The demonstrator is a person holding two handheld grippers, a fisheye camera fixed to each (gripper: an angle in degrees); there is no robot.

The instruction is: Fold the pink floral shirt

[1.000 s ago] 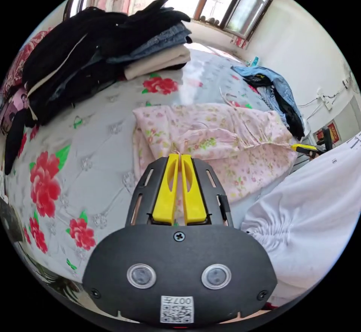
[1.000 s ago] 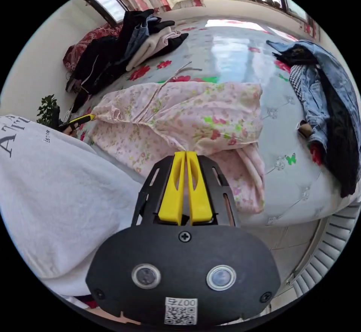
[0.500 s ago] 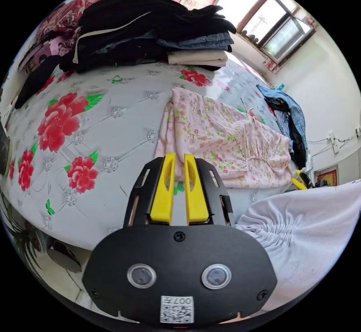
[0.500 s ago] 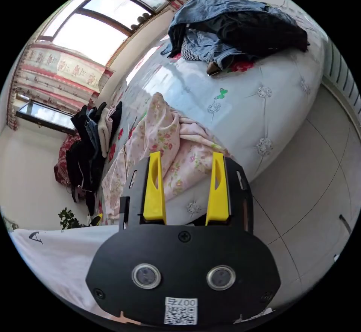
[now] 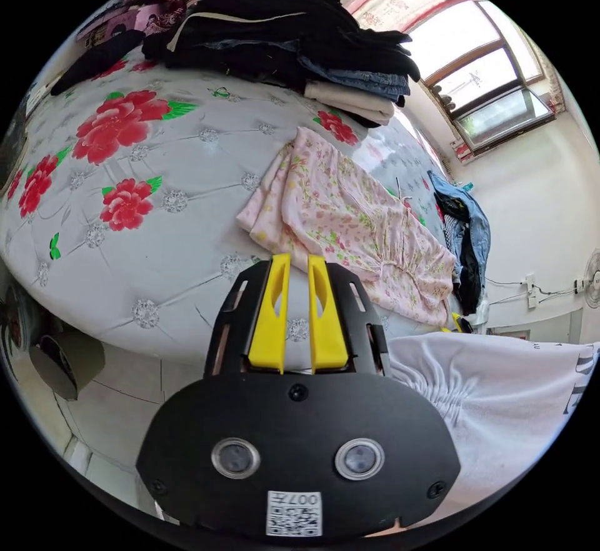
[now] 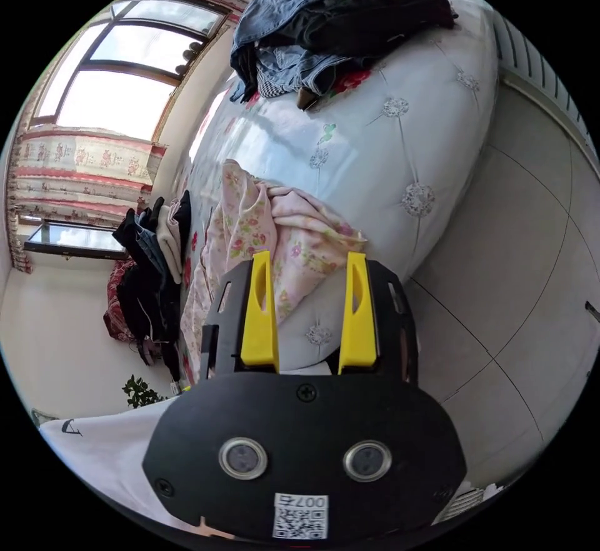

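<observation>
One pink floral shirt (image 5: 350,226), two clothes piles, two tongs, all off the cloth.
Shirt lies folded on the bed (image 5: 156,201); left tongs (image 5: 294,263) narrowly parted, right tongs (image 6: 308,260) spread wide. Left gripper view shows the folded stack (image 5: 294,32) close; right gripper view shows the denim heap (image 6: 337,26) and floor tiles (image 6: 519,276).

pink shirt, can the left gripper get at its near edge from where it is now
Probably yes. The left gripper is open, just short of the shirt lying on the bed, with nothing between them.

Bedroom: bed (image 5: 187,201) (clothes (image 5: 281,32) piled).
</observation>
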